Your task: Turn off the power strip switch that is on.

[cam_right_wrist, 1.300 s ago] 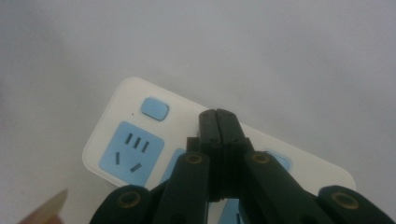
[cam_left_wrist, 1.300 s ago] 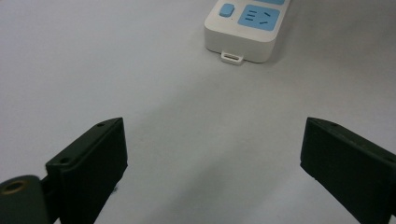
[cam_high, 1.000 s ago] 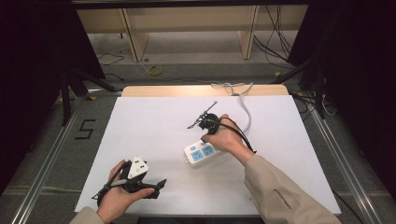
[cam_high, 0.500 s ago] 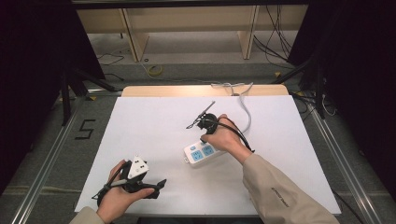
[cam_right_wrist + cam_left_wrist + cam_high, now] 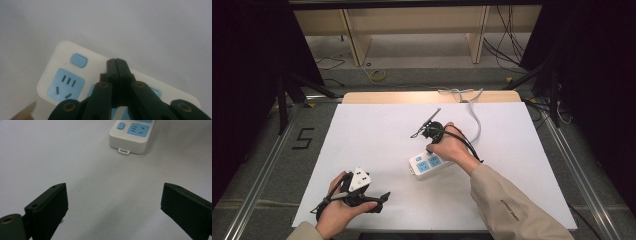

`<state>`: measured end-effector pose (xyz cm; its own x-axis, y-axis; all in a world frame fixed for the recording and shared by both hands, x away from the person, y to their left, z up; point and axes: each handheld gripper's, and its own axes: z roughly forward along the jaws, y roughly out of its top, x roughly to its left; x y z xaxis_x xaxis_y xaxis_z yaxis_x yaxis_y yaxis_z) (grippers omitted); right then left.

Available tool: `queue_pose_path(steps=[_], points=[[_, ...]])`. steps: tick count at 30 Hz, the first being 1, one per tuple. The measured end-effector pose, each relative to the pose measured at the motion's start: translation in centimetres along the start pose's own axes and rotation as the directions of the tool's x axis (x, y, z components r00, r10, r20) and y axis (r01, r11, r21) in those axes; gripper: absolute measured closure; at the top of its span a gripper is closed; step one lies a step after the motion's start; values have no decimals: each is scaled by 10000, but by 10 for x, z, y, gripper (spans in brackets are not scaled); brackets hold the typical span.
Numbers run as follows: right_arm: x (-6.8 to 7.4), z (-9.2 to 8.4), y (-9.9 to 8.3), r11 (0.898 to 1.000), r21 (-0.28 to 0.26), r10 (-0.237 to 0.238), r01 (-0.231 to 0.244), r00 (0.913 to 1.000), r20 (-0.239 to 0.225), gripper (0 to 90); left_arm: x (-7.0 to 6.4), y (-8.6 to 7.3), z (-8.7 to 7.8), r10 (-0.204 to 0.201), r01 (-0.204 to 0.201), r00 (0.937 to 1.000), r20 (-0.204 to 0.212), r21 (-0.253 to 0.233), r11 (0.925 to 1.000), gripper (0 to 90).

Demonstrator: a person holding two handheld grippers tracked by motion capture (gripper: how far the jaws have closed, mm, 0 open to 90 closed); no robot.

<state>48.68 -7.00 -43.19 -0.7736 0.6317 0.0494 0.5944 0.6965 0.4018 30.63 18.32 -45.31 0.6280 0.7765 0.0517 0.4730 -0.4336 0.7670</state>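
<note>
A white sheet covers the table (image 5: 362,130); the white rectangular power strip with blue sockets (image 5: 428,163) lies at its middle, long axis slanted, cord (image 5: 475,117) running away from me. My right gripper (image 5: 430,149) touches it.

From my left gripper (image 5: 113,207), jaws wide and empty, the strip's near end sits ahead.

From my right gripper, jaws pressed together over the strip's switch (image 5: 78,60), holding nothing.

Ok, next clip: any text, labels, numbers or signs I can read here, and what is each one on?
"5": a dark mark on the grey floor left of the table.
Sleeve of the right arm: a short line of small print, too blurred to read.
Power strip: blue sockets and a blue button, no readable lettering.
White block on the left gripper: small dark marks, unreadable.
</note>
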Motion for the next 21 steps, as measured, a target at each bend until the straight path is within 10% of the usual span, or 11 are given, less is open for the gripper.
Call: queue_pose_path(steps=[21], points=[[2,4,4,9995,324,-29,29,10000,4,900,0,0,0,11,-11,10000,5,-4,10000,69]])
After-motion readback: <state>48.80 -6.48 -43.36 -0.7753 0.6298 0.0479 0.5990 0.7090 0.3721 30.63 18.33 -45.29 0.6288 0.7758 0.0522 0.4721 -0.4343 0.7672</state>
